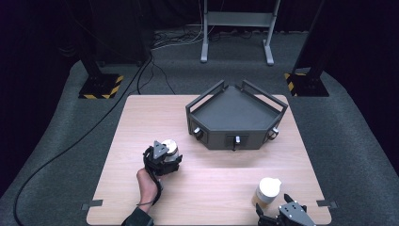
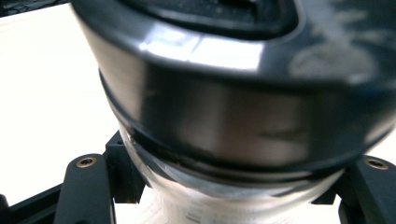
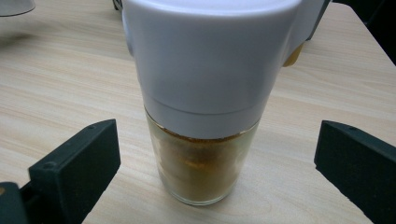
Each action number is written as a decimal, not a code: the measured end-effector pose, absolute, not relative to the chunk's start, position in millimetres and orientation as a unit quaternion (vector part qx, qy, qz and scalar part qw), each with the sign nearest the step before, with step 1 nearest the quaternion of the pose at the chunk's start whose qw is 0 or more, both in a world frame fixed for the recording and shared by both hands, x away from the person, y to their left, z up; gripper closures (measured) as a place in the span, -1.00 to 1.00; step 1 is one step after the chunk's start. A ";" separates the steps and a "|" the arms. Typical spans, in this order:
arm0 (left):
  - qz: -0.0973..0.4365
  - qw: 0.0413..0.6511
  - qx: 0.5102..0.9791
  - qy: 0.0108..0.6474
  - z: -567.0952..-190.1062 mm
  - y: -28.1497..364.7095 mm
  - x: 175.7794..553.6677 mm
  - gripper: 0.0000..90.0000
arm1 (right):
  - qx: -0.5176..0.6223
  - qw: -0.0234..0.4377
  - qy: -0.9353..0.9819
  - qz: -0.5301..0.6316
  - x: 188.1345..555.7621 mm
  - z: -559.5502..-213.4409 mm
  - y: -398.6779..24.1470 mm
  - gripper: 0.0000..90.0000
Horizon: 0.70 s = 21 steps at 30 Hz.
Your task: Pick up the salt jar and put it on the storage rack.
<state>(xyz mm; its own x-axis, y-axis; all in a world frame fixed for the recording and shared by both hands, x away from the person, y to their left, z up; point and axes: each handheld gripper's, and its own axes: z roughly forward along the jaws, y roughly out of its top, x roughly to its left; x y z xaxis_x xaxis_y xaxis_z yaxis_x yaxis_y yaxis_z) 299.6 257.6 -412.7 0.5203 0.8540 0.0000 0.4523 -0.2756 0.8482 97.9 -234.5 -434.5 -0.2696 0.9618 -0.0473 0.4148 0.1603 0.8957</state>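
A glass jar with a shiny dark lid [image 2: 224, 116] sits between the jaws of my left gripper [image 2: 229, 196], and both pads press on its clear body. From above, this jar [image 1: 170, 147] stands at the left middle of the wooden table [image 1: 141, 122], with the left gripper [image 1: 167, 154] shut on it. A second glass jar [image 3: 205, 93] has a white cap and brown powder inside. It stands upright between the wide-apart jaws of my right gripper [image 3: 219, 149], touching neither pad. In the high view that white-capped jar [image 1: 268, 189] is near the front right edge, just ahead of the right gripper [image 1: 274, 205].
A dark grey angular tray [image 1: 214, 120] with raised rails and front knobs stands at the back right of the table. Beyond the table are black stand bases [image 1: 99, 85], cables on the floor and a grey metal frame [image 1: 237, 28].
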 end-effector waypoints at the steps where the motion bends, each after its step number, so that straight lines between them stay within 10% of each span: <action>1: 0.236 0.423 0.763 0.428 -412.1 256.7 300.3 -0.29 | 0.503 0.335 0.684 0.409 97.9 -434.6 -234.5 -1.00; 21: 0.232 0.431 0.768 0.413 -400.8 245.1 311.8 -0.29 | 0.502 0.336 0.685 0.407 96.8 -433.6 -234.9 -1.00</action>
<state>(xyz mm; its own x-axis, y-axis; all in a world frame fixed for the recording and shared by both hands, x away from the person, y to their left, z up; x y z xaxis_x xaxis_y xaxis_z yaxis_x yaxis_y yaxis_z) 311.8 245.1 -400.8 0.5516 0.8341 0.0011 0.4336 -0.2879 0.8539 96.8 -234.9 -433.6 -0.2703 0.9614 -0.0506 0.4142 0.1636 0.8953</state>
